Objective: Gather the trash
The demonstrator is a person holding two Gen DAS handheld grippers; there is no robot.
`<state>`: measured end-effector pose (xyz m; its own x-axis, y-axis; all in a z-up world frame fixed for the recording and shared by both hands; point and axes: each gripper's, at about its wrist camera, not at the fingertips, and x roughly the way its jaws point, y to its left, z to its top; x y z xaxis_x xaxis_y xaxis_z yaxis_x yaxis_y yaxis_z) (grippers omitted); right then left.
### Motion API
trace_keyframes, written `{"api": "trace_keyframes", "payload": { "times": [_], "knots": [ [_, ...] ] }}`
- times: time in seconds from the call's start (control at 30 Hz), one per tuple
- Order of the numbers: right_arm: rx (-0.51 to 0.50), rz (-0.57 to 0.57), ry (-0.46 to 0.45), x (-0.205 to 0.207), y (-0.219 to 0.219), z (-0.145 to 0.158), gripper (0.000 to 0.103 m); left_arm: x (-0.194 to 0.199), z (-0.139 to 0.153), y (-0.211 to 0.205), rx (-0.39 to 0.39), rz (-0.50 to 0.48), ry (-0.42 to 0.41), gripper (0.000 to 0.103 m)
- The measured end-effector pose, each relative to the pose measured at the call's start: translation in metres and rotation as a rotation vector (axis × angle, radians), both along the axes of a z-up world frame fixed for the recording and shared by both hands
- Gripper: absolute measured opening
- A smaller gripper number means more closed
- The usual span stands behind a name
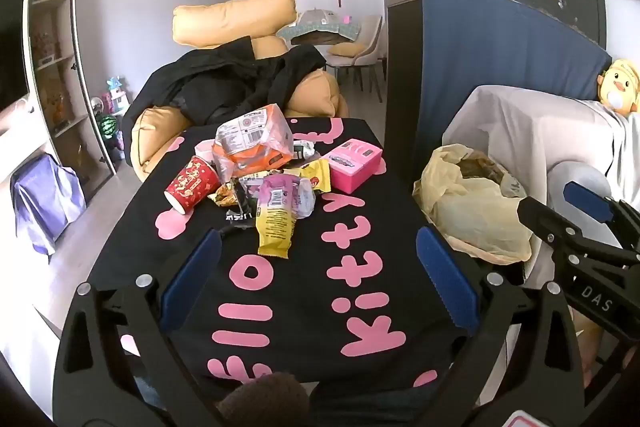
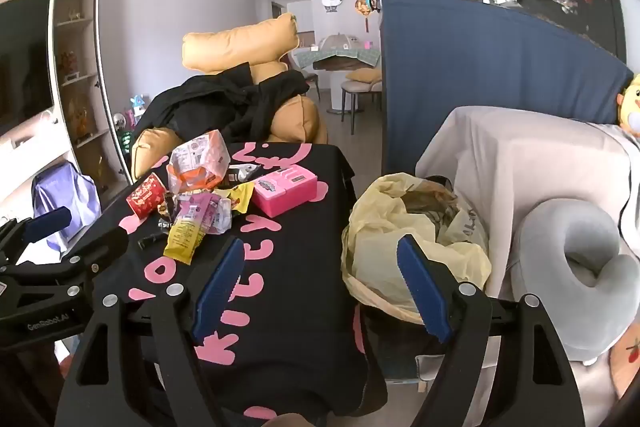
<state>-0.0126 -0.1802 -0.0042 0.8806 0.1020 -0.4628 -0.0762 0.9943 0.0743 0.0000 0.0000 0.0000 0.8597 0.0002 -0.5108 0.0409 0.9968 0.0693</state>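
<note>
A pile of trash lies at the far end of a table under a black cloth with pink letters (image 1: pixel 304 291): a red paper cup (image 1: pixel 191 183), an orange-and-clear wrapper (image 1: pixel 254 143), a yellow wrapper (image 1: pixel 276 227) and a pink box (image 1: pixel 354 163). A bin lined with a yellow bag (image 1: pixel 468 211) stands right of the table; it also shows in the right wrist view (image 2: pixel 408 239). My left gripper (image 1: pixel 318 275) is open and empty over the cloth, short of the pile. My right gripper (image 2: pixel 320 287) is open and empty, between table edge and bin.
A tan beanbag chair with a black jacket (image 1: pixel 228 79) stands behind the table. A blue screen (image 1: pixel 500 67) and a white-draped seat (image 2: pixel 520 163) with a grey neck pillow (image 2: pixel 576 267) stand to the right. Shelves (image 1: pixel 52 39) line the left wall.
</note>
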Motion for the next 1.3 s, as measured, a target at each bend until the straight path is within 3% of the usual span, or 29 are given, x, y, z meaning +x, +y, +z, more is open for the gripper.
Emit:
{"api": "trace_keyframes", "payload": {
  "times": [1.3],
  "knots": [
    [0.02, 0.002, 0.019, 0.005, -0.003, -0.004, 0.075, 0.0, 0.0, 0.0, 0.002, -0.002, 0.016, 0.094]
  ]
}}
